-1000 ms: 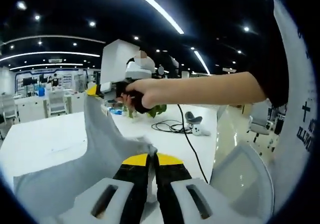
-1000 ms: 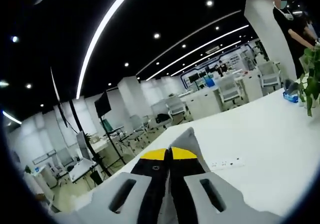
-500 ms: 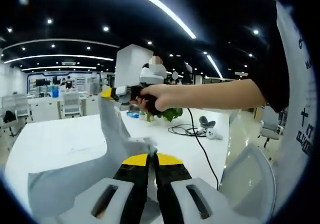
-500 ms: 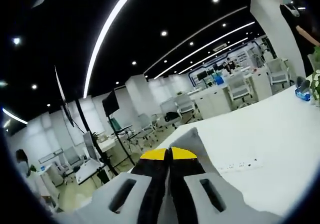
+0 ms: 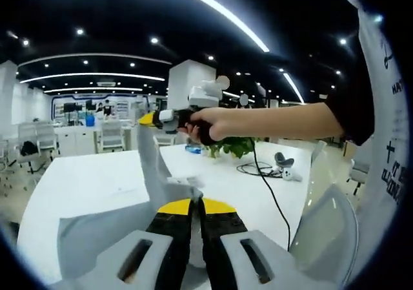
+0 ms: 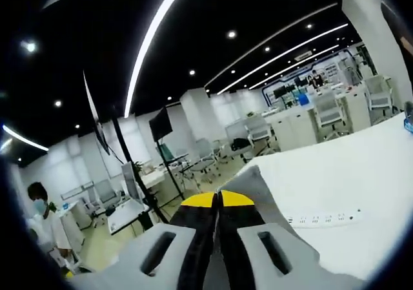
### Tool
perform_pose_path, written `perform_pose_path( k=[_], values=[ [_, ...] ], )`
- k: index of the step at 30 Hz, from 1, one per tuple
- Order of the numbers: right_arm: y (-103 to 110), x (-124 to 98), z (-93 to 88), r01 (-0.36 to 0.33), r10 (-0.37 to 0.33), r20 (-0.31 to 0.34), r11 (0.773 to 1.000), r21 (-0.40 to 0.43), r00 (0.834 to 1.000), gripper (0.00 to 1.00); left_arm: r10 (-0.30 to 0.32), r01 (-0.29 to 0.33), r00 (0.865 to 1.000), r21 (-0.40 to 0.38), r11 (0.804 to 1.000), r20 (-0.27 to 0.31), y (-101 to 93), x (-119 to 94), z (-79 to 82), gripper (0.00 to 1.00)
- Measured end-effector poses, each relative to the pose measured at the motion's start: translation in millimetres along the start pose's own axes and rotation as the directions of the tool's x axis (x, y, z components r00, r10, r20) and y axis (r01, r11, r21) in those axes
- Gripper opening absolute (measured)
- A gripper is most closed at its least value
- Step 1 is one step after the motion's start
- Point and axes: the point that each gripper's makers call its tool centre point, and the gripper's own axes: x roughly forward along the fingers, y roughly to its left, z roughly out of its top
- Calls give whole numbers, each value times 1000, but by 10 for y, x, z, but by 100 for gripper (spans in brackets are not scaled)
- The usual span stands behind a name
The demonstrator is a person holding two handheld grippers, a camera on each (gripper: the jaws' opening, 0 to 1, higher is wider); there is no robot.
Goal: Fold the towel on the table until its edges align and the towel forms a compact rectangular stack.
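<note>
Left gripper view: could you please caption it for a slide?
Both grippers, left and right, lift a grey towel above the white table.

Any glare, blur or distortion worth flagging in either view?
Left gripper view: fisheye bends the ceiling light strips into arcs; towel and white table read sharp. Right gripper view: same curvature, bright strip glare overhead, distant office slightly soft.
</note>
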Motion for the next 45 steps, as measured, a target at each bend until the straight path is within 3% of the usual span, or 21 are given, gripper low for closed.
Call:
perform_pose_path(
  k=[5, 18, 21, 29, 30, 38, 42, 45],
  values=[
    [156, 169, -83, -30, 30, -23, 1000, -10, 999, 0, 65, -65, 998, -6, 998, -1, 157, -137, -8, 4],
    [395, 513, -284, -82, 82, -70, 997, 2, 994, 0, 146, -147, 989, -52, 988, -21, 450, -386, -149, 4],
    [420, 540, -288, -86, 86, -70, 996, 5, 994, 0, 172, -173, 985, -70, 982, -17, 511, -471, -163, 4],
    [588, 765, -500, -111, 112, -106, 994, 11, 988, 0, 244, -243, 970, -133, 961, -13, 681, -673, -278, 4],
    [611, 793, -524, -114, 115, -109, 993, 13, 987, 0, 290, -289, 957, -142, 947, -11, 745, -720, -301, 4],
    [730, 972, -720, -138, 139, -139, 990, 20, 980, 0, 336, -335, 942, -171, 927, -22, 826, -812, -418, 4],
    [776, 1092, -834, -140, 144, -149, 990, 33, 978, 0, 397, -394, 918, -191, 899, -23, 927, -878, -508, 4],
    [814, 1160, -939, -145, 150, -162, 989, 44, 975, 0, 451, -448, 892, -213, 868, -39, 1024, -951, -579, 4]
  ],
)
